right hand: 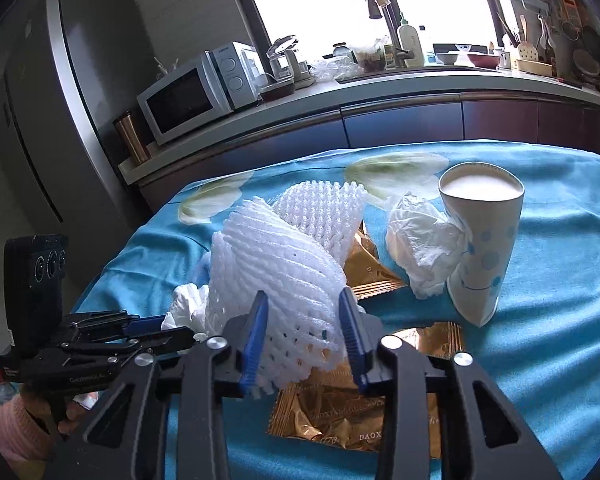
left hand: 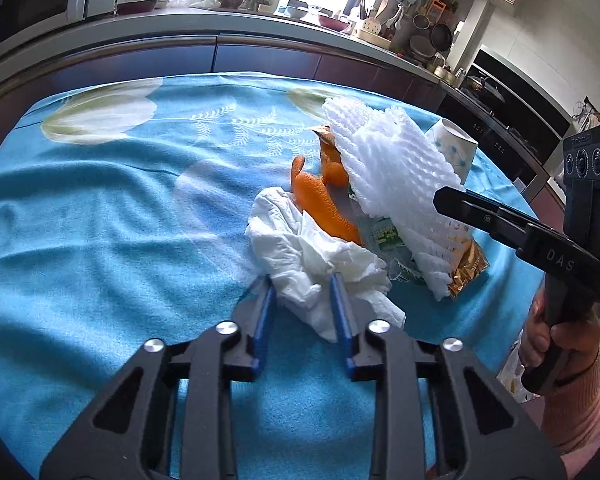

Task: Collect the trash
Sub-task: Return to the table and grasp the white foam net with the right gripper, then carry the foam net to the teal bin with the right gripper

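We've got the left tongs [left hand: 302,280] clamped on the crumpled tissue [left hand: 300,248] at six o'clock of the trash pile on the blue-clothed bench [left hand: 100,220], and the right tongs [right hand: 303,308] clenched on the white foam net [right hand: 276,264], paper cup [right hand: 484,240] at two o'clock.

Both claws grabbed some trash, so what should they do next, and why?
Probably lift both straight up. The left gripper pinches the crumpled tissue and the right gripper squeezes the foam net, yet both still rest on the blue cloth.
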Motion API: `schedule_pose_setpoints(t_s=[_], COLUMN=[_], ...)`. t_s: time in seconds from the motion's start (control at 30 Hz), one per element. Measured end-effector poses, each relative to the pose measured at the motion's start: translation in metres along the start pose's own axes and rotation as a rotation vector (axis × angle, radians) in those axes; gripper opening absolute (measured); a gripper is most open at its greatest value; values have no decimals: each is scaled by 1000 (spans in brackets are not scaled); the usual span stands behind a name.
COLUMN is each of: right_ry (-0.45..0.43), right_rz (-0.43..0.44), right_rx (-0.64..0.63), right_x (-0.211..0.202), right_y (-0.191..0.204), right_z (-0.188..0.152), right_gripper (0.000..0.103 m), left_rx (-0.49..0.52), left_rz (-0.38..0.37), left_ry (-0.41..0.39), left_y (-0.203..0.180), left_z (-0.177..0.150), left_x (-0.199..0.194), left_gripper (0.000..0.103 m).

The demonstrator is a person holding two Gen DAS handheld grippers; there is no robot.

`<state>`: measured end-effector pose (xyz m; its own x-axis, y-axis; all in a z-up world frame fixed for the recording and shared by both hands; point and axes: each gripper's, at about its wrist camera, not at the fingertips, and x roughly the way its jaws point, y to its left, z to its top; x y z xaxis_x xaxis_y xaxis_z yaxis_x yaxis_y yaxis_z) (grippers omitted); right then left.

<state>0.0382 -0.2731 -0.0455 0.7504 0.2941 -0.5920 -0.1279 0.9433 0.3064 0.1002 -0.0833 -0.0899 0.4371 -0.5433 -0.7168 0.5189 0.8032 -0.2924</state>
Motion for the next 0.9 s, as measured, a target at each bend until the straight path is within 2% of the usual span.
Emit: schedule_pose_setpoints(t_s=[0.03,0.17,0.57,0.67,0.9], right_ry=[-1,-27,-77,-83,-83], right_rz=[-1,6,63,58,104], right_rx=[-7,-15,-4,-7,-14], right_x=[-2,-14,-46,-48,-51], right_y=[1,4,10,10,20], right_z=[0,1,12,12,14], right_gripper=[21,16,16,16,16], left_rx=[-2,-6,-30,-31,-58], left_rz=[-4,1,-30,-26,2], left_ry=[0,-26,-143,-167,-224], left_y=[0,2,18,24,44], left_z=[0,-1,-8,-13,-23], left_x=[1,-6,-66,-82,-119], left_gripper=[10,7,6,6,6])
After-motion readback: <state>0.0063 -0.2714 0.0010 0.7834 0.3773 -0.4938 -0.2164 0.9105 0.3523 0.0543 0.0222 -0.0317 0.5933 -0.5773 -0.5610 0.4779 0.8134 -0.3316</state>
